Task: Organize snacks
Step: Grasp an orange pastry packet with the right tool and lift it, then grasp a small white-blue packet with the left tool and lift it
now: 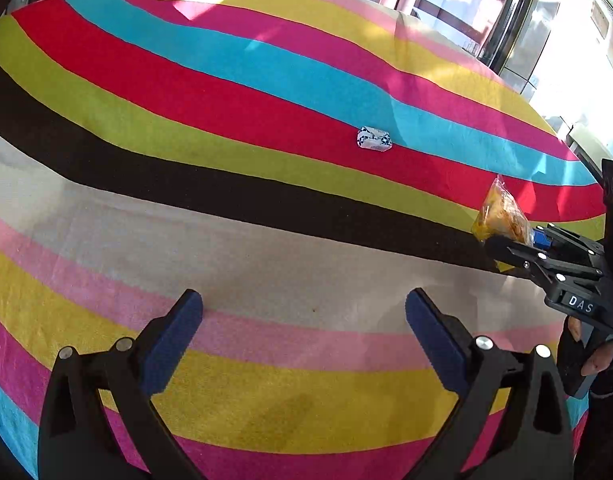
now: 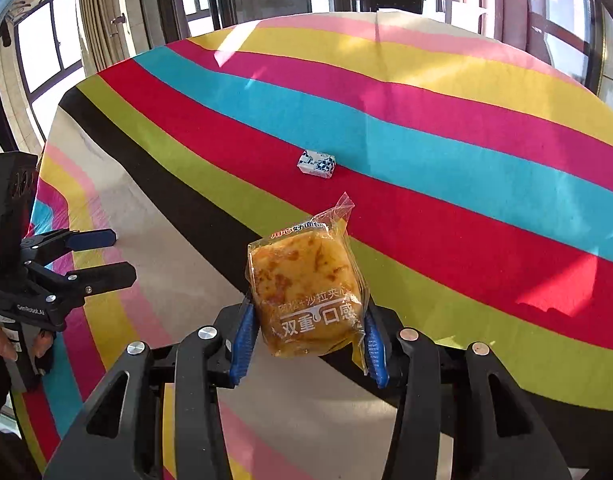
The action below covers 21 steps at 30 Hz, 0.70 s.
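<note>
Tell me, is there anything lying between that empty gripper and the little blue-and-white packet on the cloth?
Nothing visible. The left gripper is open over bare striped tablecloth, and the small packet lies alone farther on. The right gripper, off to the side, grips the wrapped bread.

1 bread packet (image 2: 306, 292); 1 small candy (image 2: 316, 163)

- Bright daylight enters through windows (image 2: 46, 48) beyond the tongs, overexposed to glare.
- Sunlit patches and soft shadows cross the striped cloth (image 1: 266, 92) ahead.
- Fisheye bending curves the edges; focus stays sharp.
</note>
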### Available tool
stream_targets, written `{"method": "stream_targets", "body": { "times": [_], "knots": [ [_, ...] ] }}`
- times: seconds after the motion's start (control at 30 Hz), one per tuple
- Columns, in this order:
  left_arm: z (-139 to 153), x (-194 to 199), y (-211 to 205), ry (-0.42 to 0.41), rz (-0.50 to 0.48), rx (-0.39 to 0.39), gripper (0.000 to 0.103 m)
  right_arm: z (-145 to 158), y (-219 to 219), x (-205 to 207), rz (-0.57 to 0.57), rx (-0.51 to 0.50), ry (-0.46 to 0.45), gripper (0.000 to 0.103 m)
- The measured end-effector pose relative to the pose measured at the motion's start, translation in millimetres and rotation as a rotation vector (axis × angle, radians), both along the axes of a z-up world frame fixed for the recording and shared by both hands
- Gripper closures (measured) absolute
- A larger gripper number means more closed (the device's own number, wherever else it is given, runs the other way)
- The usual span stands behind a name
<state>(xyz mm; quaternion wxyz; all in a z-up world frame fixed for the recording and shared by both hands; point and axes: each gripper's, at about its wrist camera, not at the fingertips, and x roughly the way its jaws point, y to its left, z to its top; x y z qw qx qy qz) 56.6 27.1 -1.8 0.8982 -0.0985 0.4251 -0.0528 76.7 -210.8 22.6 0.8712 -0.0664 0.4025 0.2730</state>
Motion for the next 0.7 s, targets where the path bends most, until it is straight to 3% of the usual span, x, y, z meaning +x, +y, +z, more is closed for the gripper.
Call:
{"method": "stream_targets", "body": {
  "times": [0.1,0.23,0.37,0.4,0.47,0.57,0.7],
  "knots": [
    [-0.3,0.9,-0.5,0.002,-0.001,0.004,0.002,-6.2,-16.5,-45.0,-0.077,-0.013,0.0,0.057],
    [-0.8,2.5,-5.0,0.015,-0.003,0.04,0.002,-13.8,-33.3,-76.0,-0.165,-0.003,-0.005,0.057],
    [-7.2,14.5,-30.2,0.095,-0.047,0.249,0.002,-14.3,-38.8,-79.3,-0.201,0.029,0.004,0.057],
    [-6.3,18.7,-35.2,0.094,-0.07,0.256,0.001,-14.3,-40.1,-78.9,-0.213,0.028,0.005,0.057],
    [-4.4,33.9,-41.3,0.123,-0.1,0.218,0.001,-15.0,-36.4,-70.6,-0.215,0.029,0.011,0.057],
    [0.4,64.6,-46.7,0.122,-0.057,0.116,0.001,-18.4,-39.1,-65.0,-0.233,0.037,0.032,0.057],
    [0.9,114.8,-68.3,0.066,-0.003,0.113,0.001,-20.6,-40.9,-57.4,-0.246,0.059,0.055,0.055]
  ]
}}
